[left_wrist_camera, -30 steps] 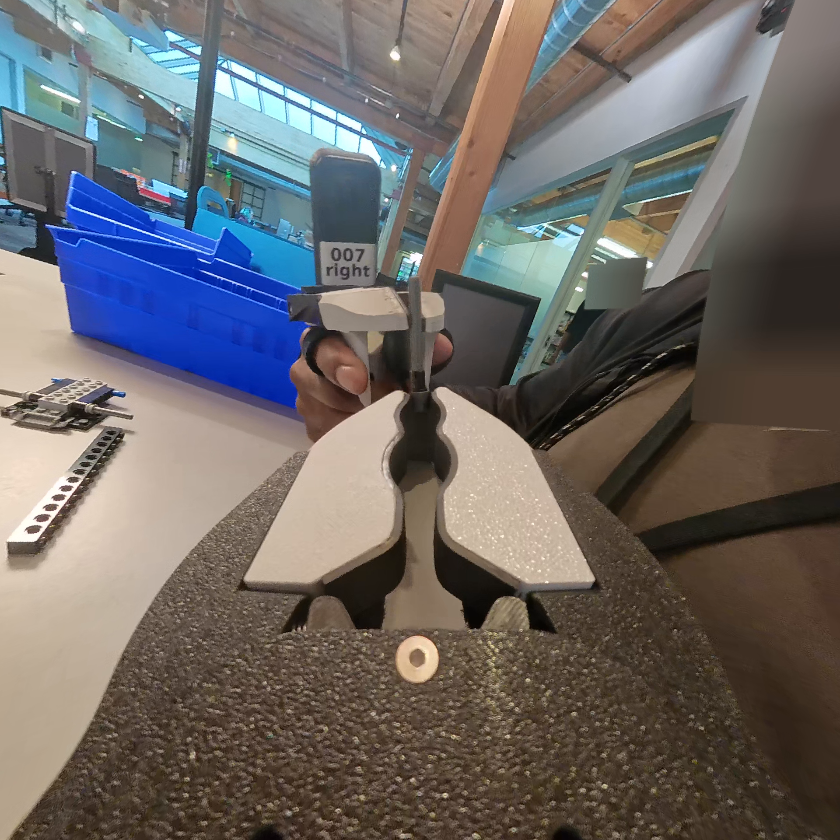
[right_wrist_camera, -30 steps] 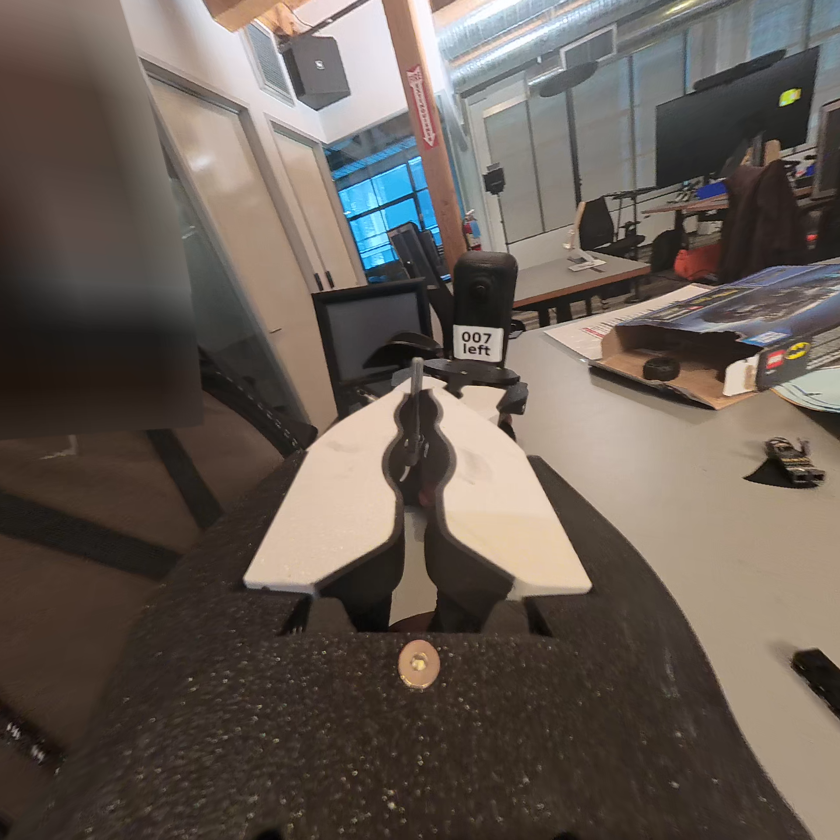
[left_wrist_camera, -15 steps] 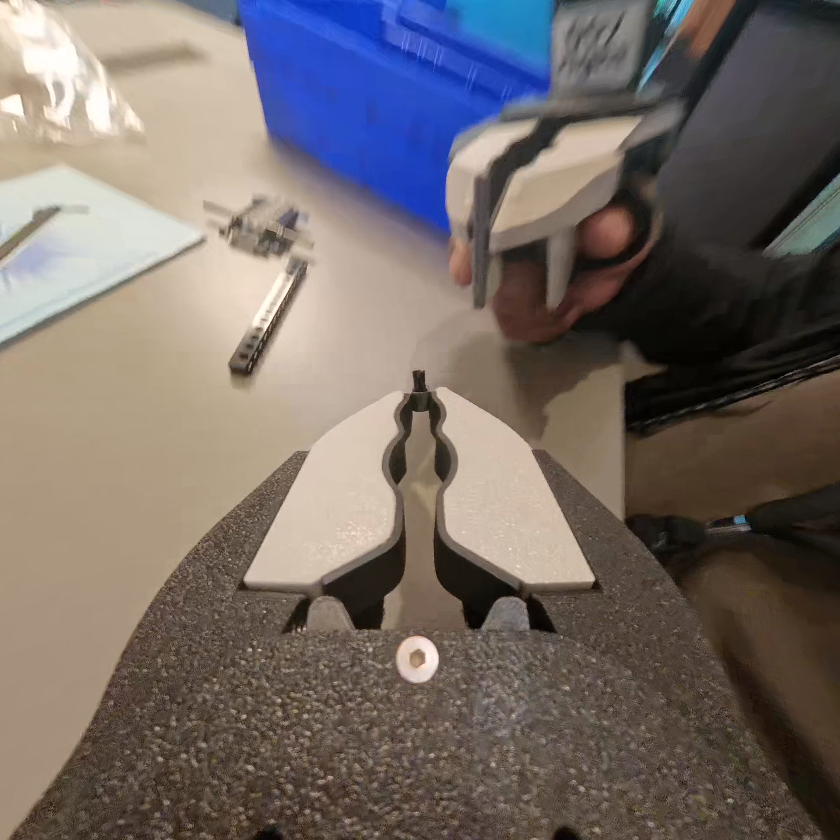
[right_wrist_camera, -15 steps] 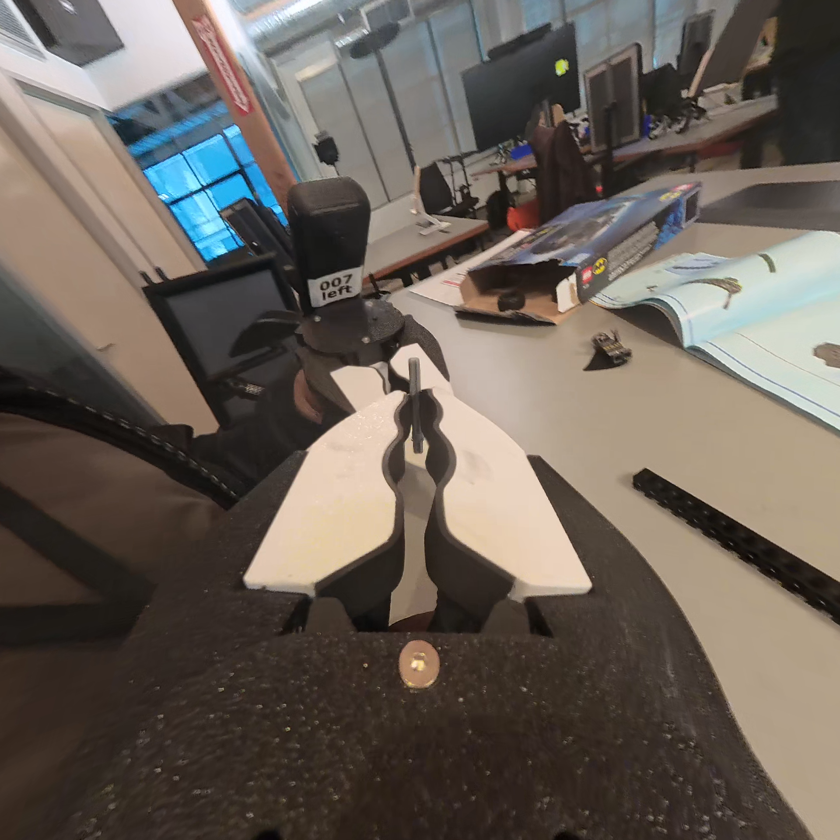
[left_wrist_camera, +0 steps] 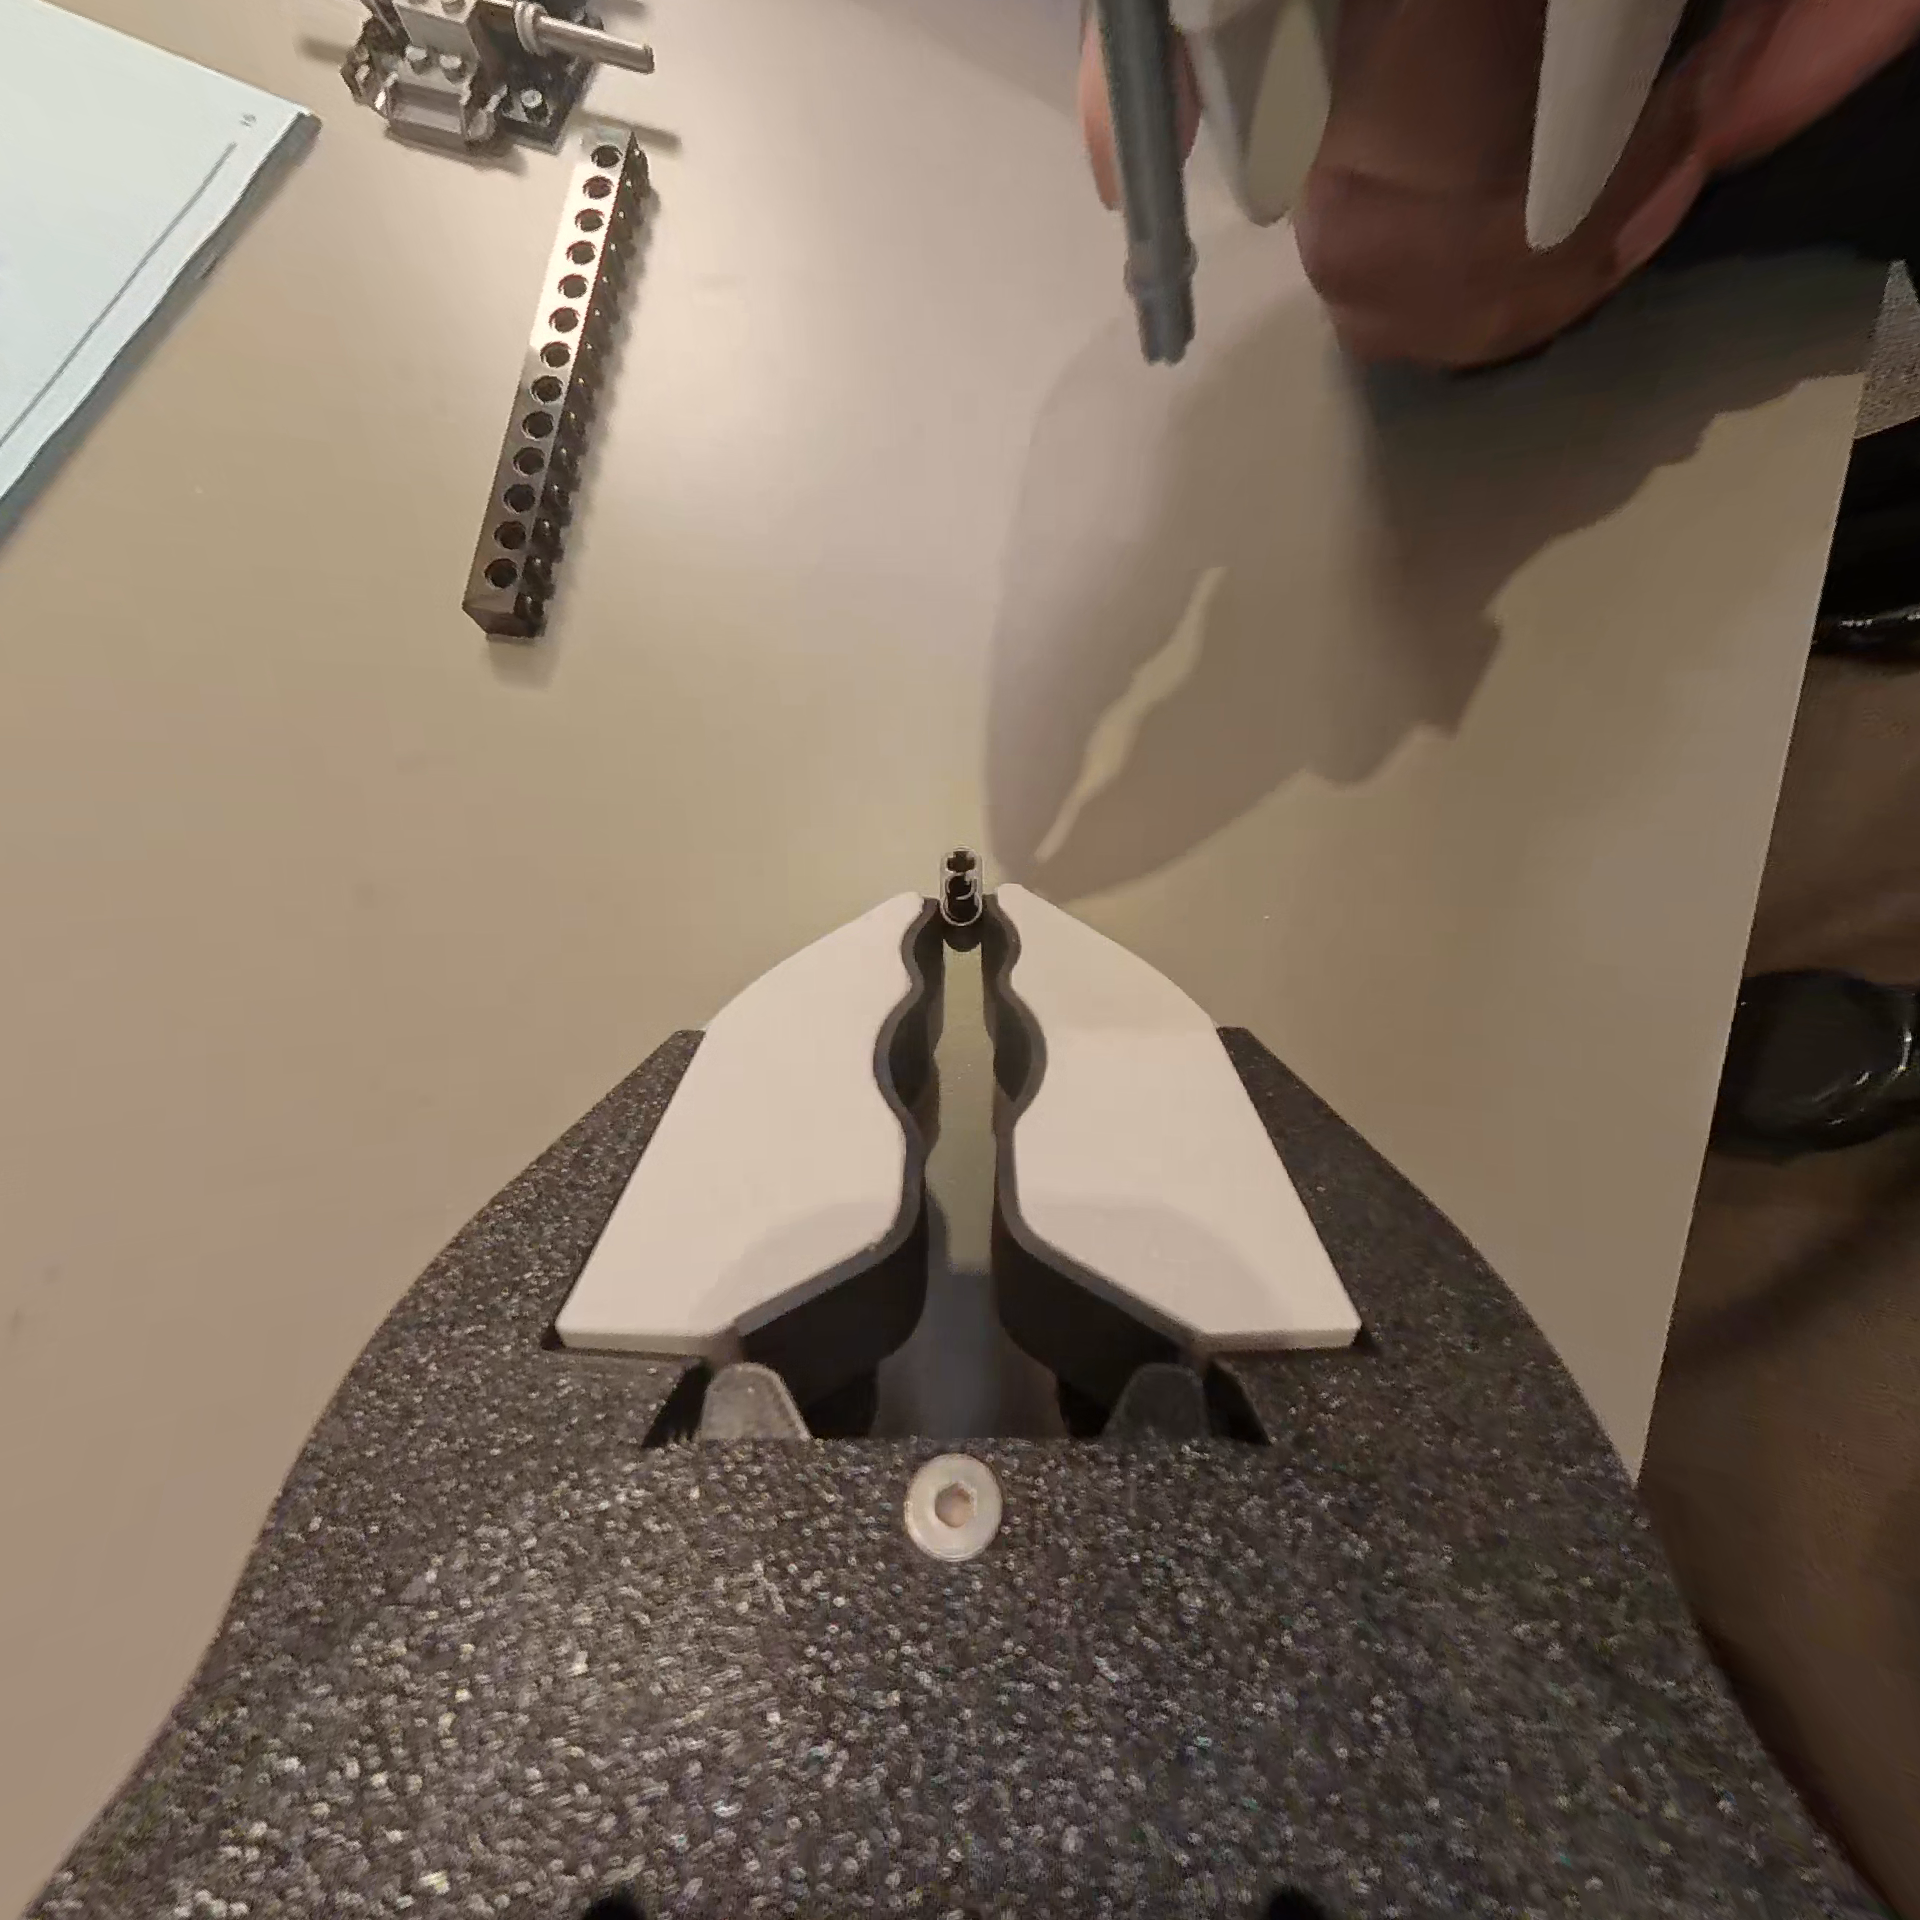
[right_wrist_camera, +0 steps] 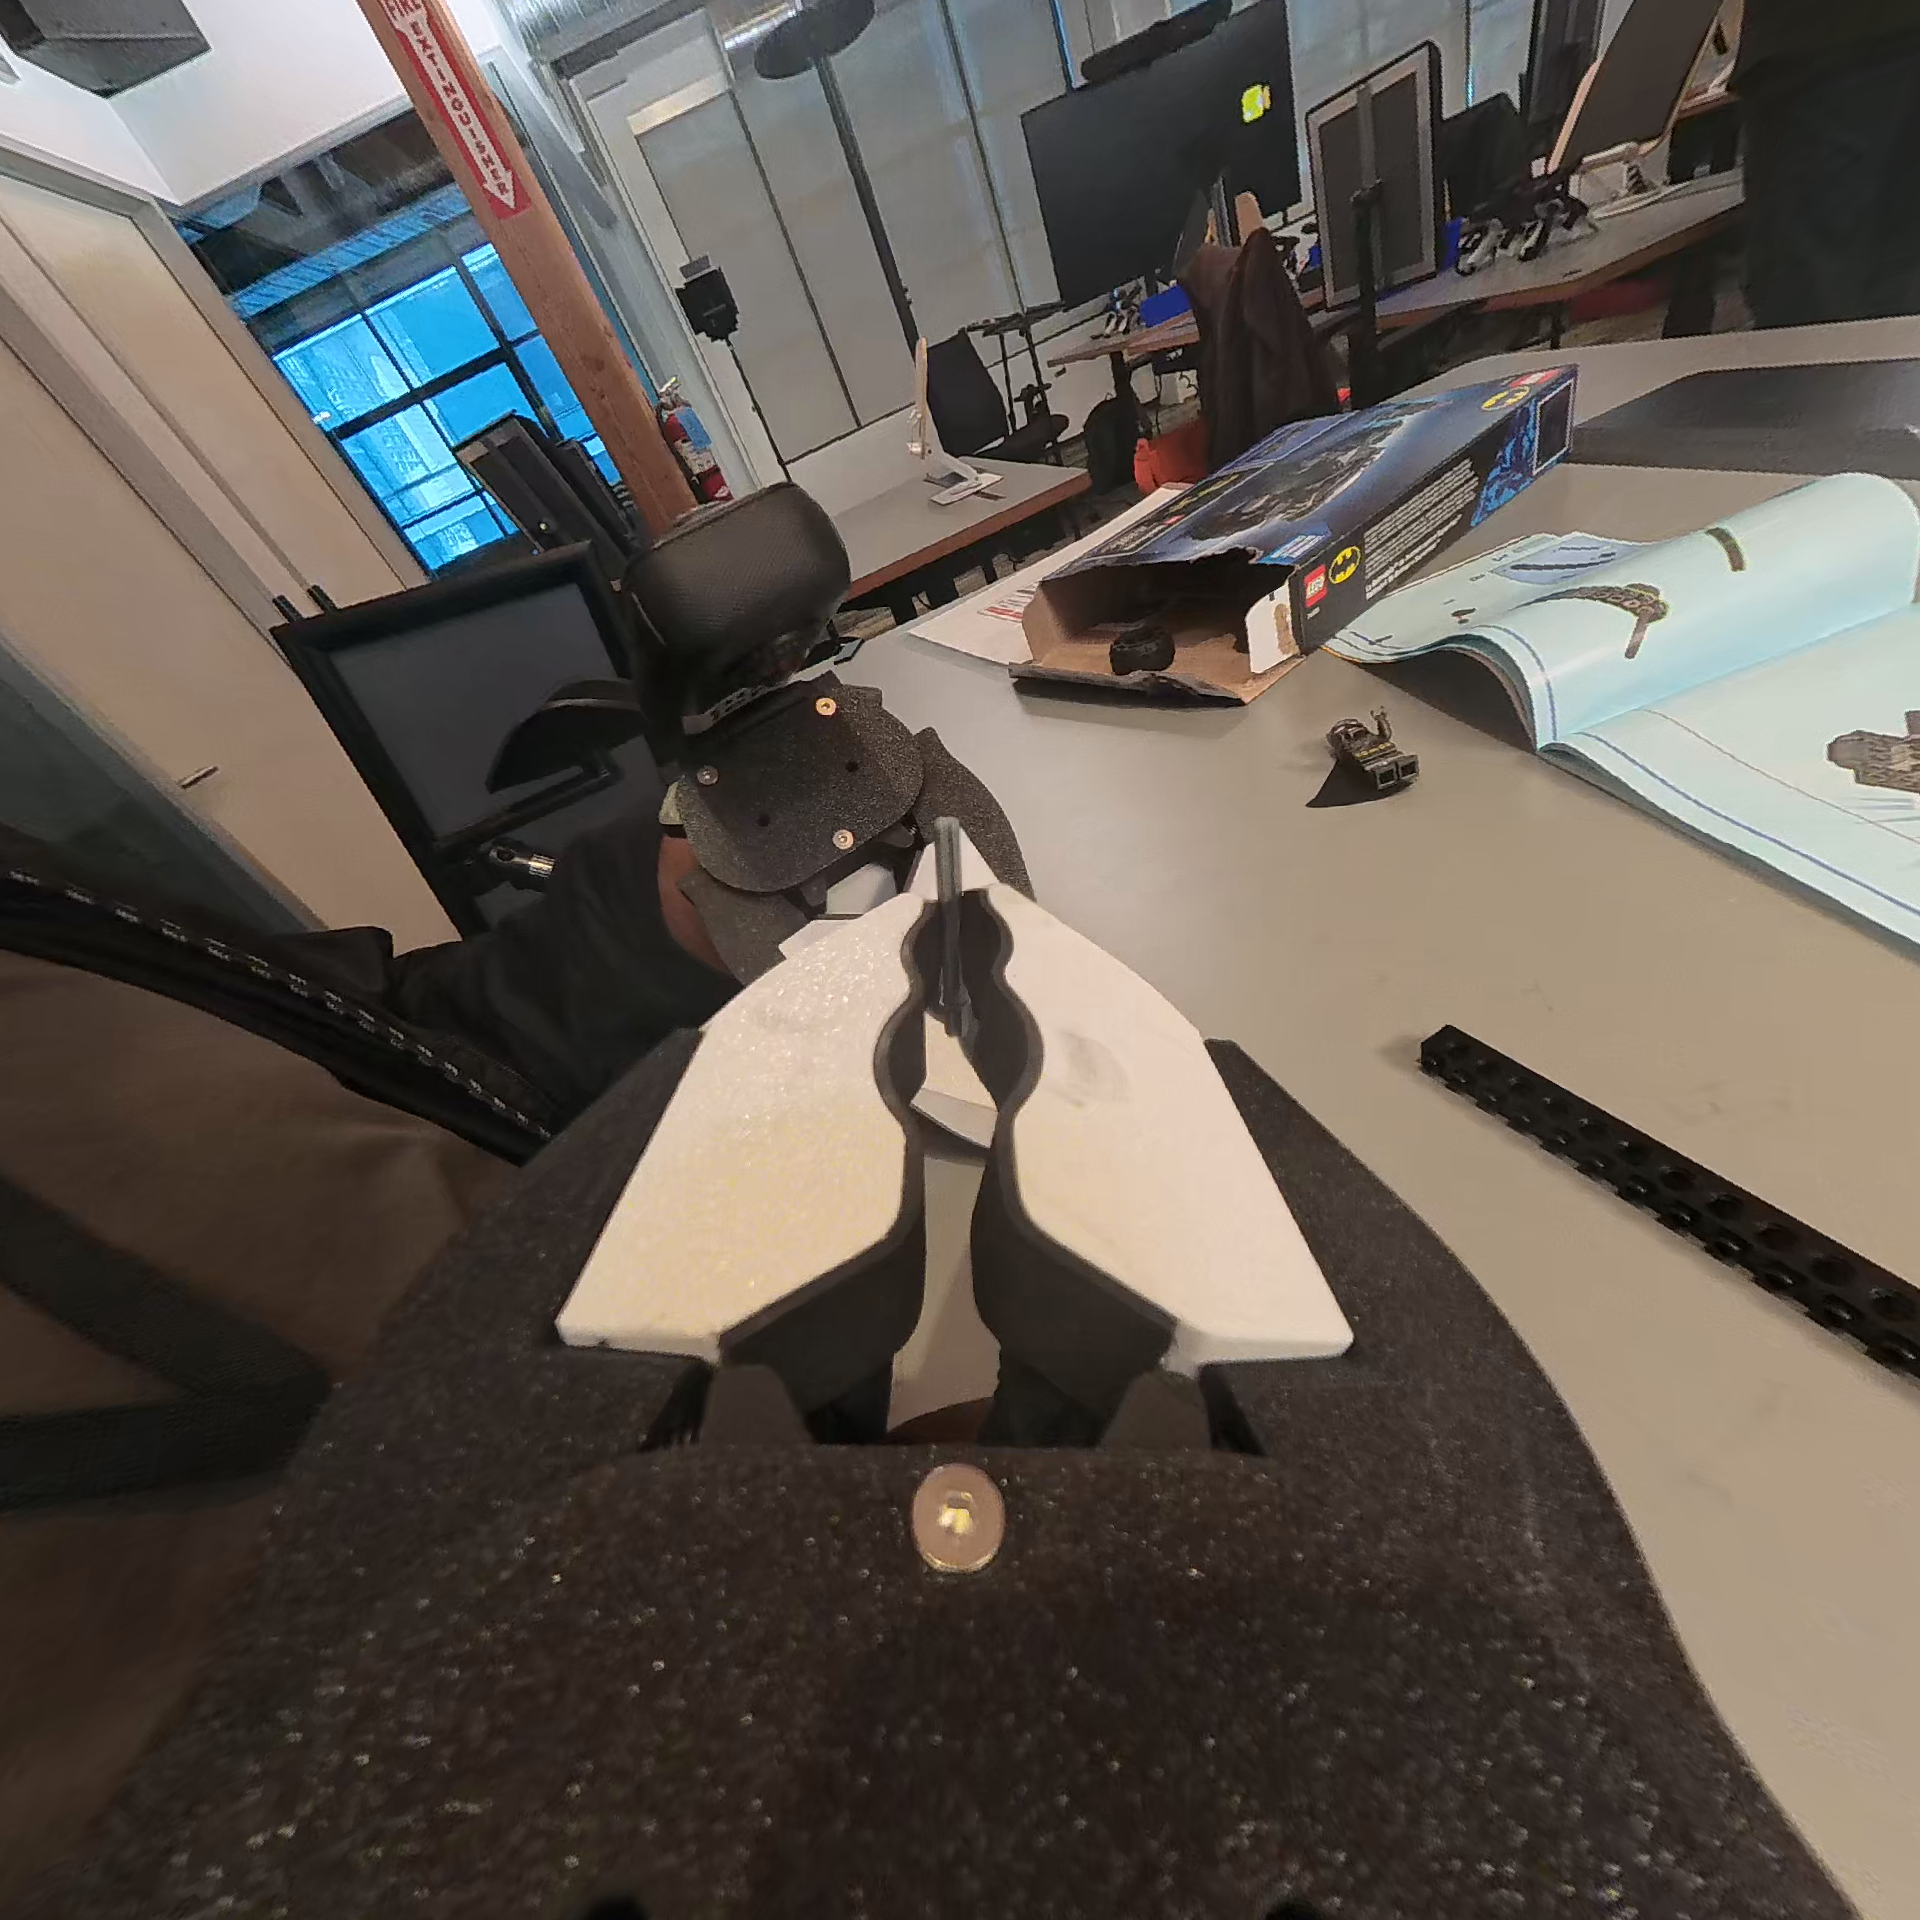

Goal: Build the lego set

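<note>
Tilted down onto the table (left_wrist_camera: 312, 935) since half a second before, with the blue bins gone from the left wrist view. Left hand-held gripper (left_wrist_camera: 961, 899) pinched on a small dark connector piece (left_wrist_camera: 960, 883), its cross-shaped hole facing outward past the fingertips. Right hand-held gripper (right_wrist_camera: 951, 914) clamped on a thin dark grey axle (right_wrist_camera: 948, 883) — seen again at the top of the left view, blurred, above the table. Holding hand (left_wrist_camera: 1455, 208) cut off by the frame edge and smeared by motion. Nearby: a long black holed beam (left_wrist_camera: 556, 384), a small grey-and-black assembly (left_wrist_camera: 478, 62) just beyond it, and an open instruction booklet (right_wrist_camera: 1714, 665). Farther off — a torn blue toy box (right_wrist_camera: 1299, 540) and a small dark figure (right_wrist_camera: 1371, 753), apart from both grippers.
</note>
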`<state>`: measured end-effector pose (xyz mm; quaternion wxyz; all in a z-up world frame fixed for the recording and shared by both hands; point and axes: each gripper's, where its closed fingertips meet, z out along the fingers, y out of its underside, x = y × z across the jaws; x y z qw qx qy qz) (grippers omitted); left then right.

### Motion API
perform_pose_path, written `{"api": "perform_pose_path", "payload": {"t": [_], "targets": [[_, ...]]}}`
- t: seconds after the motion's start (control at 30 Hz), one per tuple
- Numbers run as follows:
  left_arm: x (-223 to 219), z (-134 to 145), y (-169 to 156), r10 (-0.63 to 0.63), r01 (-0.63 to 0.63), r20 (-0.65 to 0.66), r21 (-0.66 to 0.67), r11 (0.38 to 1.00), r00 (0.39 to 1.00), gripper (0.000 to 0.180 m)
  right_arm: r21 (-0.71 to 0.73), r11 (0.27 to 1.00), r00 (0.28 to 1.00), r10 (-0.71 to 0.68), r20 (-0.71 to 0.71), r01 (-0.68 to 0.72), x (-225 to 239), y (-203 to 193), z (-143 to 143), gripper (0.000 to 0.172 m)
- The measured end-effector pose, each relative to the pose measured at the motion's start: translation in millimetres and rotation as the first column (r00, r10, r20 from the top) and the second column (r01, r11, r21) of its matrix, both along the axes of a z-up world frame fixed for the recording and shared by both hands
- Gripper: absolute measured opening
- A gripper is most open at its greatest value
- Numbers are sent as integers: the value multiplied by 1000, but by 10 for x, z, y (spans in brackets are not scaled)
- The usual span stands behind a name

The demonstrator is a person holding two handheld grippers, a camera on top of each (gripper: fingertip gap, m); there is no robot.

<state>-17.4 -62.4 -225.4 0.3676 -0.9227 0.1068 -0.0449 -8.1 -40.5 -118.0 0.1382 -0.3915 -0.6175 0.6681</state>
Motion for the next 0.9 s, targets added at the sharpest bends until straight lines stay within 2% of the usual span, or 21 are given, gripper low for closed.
{"api": "perform_pose_path", "payload": {"t": [0.17, 0.27, 0.37, 0.43, 0.5, 0.57, 0.7, 0.9], "targets": [[9, 0, -5, -10, 10, 3, 0, 1000, 1000, 7, -1, 1000, 1000, 6, 11, -6, -10, -14, -24, 4], [-5, 20, -21, -5, 5, 17, 12, 1000, 1000, 21, -15, 1000, 1000, 2, 22, -1, -28, -4, -35, 4], [-26, 176, 0, 0, -6, 57, 109, 994, 998, 30, -35, 999, 999, -16, 32, 17, -61, 13, -41, 4], [15, 407, 56, -23, -5, 110, 249, 969, 994, 30, -66, 997, 999, -38, 36, 40, -90, 24, -27, 4], [80, 677, 110, -54, -25, 187, 394, 919, 981, 30, -108, 992, 997, -63, 42, 67, -128, 29, -7, 4], [109, 829, 145, -67, -60, 253, 464, 884, 965, 28, -157, 983, 995, -86, 49, 92, -162, 24, 16, 4], [88, 869, 198, -50, -118, 312, 496, 860, 949, 21, -262, 960, 995, -96, 41, 104, -174, -35, 85, 4], [129, 955, 190, -79, -120, 327, 546, 829, 942, 5, -353, 929, 994, -109, 21, 110, -165, -79, 127, 4]]}}
